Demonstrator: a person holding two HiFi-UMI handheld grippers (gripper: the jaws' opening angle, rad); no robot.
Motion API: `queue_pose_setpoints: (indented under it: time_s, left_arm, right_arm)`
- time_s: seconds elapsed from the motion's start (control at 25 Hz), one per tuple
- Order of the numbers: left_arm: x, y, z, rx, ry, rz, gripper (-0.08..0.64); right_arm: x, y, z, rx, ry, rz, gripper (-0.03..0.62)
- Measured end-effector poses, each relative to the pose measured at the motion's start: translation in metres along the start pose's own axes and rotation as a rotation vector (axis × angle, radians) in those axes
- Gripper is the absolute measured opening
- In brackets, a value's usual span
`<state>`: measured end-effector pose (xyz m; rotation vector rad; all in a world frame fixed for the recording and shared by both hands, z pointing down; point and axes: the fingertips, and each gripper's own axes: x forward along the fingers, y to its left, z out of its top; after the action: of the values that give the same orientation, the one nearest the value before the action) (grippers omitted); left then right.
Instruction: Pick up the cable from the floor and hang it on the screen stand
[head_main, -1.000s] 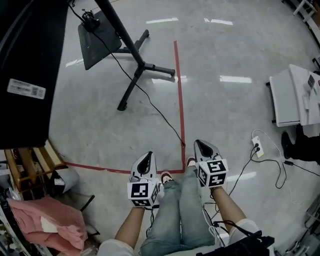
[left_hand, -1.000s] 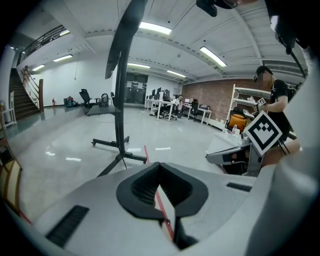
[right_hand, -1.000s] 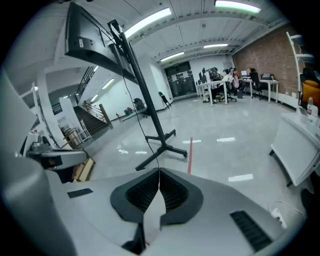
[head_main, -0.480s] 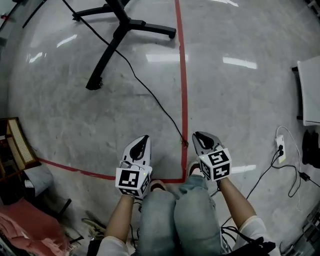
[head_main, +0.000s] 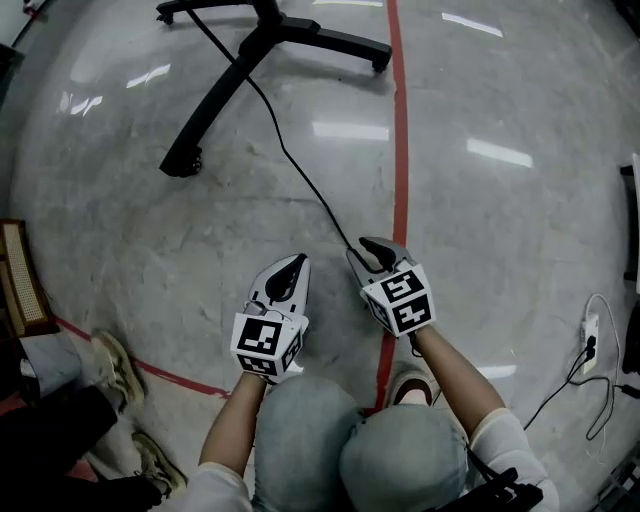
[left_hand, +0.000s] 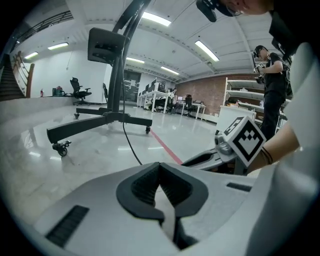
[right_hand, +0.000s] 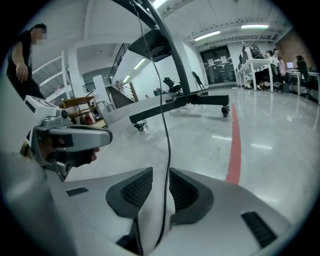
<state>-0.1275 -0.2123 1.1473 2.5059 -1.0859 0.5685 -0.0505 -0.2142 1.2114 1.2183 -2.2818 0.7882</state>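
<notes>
A thin black cable (head_main: 300, 170) runs over the grey floor from the black wheeled base of the screen stand (head_main: 262, 38) down to my right gripper (head_main: 368, 252). In the right gripper view the cable (right_hand: 164, 100) passes straight between the jaws of that gripper (right_hand: 161, 176). The jaws are opening, with a gap on each side of the cable. My left gripper (head_main: 295, 266) hovers just to the left, shut and empty. The left gripper view has its own tips (left_hand: 160, 167), the cable (left_hand: 129, 142) and the stand (left_hand: 107, 117) ahead.
A red tape line (head_main: 400, 150) runs up the floor right of the cable. A white power strip with cords (head_main: 590, 335) lies at the right edge. Shoes (head_main: 115, 365) and a wooden frame (head_main: 15, 275) are at the left. A person (left_hand: 272, 85) stands near shelves.
The head view has dropped closer to the floor. My right gripper has moved left onto the cable's near end and its jaws have parted. The left gripper stayed beside it.
</notes>
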Motion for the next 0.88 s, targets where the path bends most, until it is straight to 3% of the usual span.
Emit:
queue_pose_setpoints:
  time_s: [0.4, 0.68, 0.88]
  left_arm:
    - [0.020, 0.034, -0.001, -0.045, -0.001, 0.043, 0.003]
    - [0.019, 0.043, -0.005, -0.095, -0.003, 0.063, 0.003]
    - [0.022, 0.044, -0.007, -0.095, 0.002, 0.062, 0.003]
  right_arm:
    - [0.100, -0.023, 0.036, -0.115, 0.118, -0.035, 0.095]
    - [0.111, -0.022, 0.017, -0.147, 0.225, -0.037, 0.095]
    - [0.113, -0.027, 0.016, -0.167, 0.234, -0.069, 0.067]
